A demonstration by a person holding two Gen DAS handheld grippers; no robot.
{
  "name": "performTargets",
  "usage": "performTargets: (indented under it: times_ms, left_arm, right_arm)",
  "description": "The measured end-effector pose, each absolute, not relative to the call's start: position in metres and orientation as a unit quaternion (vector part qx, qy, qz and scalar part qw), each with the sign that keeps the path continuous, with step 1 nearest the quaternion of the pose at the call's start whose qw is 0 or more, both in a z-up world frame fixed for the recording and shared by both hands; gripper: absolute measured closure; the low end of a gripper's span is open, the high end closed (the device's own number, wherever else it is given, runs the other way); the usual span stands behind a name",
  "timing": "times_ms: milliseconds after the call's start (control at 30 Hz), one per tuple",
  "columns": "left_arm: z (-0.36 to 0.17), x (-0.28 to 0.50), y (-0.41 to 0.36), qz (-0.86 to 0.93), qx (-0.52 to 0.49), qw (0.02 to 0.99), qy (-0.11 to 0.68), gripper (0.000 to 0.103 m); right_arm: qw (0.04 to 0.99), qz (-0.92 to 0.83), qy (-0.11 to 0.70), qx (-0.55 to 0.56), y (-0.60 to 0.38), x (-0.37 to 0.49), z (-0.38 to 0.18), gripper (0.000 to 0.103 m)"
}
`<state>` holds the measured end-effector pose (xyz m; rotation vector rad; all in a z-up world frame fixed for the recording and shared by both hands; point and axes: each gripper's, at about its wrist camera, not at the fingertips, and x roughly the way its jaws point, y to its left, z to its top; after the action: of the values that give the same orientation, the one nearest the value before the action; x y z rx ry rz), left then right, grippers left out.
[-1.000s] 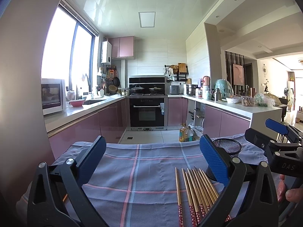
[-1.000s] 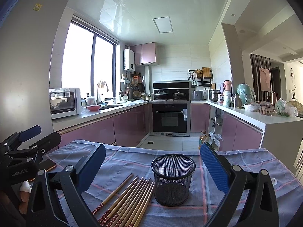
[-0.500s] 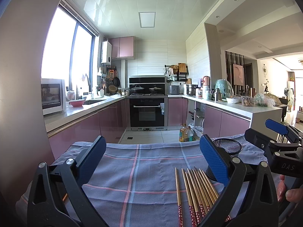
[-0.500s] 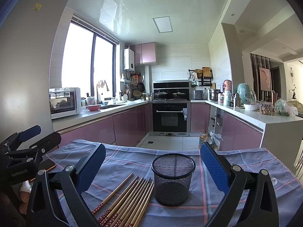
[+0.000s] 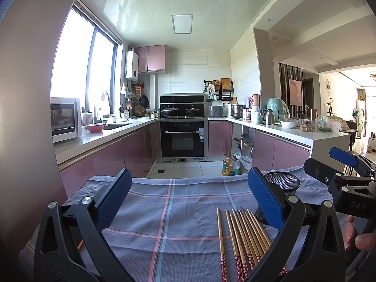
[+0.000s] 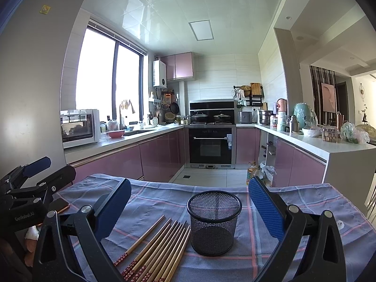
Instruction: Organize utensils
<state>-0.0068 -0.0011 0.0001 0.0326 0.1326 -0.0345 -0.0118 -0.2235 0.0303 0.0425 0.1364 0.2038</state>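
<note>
The chopsticks (image 6: pixel 155 251) are lying in a loose fan on the checked cloth (image 6: pixel 164 199), just beside the upright mesh cup (image 6: pixel 214 223), which looks empty — and nothing is changing from a second ago. I am holding the right gripper (image 6: pixel 189 208) spread wide with the cup between its fingers, touching nothing, and the left gripper (image 5: pixel 189 195) equally spread over bare cloth, the chopsticks toward its right finger. I judge the sorting is not yet beginning — a first pick is still waiting.
</note>
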Motion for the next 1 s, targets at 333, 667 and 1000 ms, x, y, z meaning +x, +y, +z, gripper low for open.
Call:
performTargets:
  times_ms: [333, 667, 1000]
  left_arm:
    - [-0.0013, -0.0047, -0.0021, -0.018, 0.018, 0.997, 0.069, 0.006]
    - [-0.0029, -0.0028, -0.0051, -0.021, 0.020, 0.997, 0.071, 0.006]
    - [-0.0042, -0.0013, -0.0064, -0.022, 0.020, 0.997, 0.075, 0.006]
  right_arm:
    - [0.992, 0.105, 0.071, 0.021, -0.2231, -0.0079, 0.0304, 0.006]
    - [0.992, 0.105, 0.073, 0.021, -0.2234, -0.0068, 0.0303, 0.006]
    - [0.991, 0.105, 0.075, 0.022, -0.2235, -0.0054, 0.0286, 0.006]
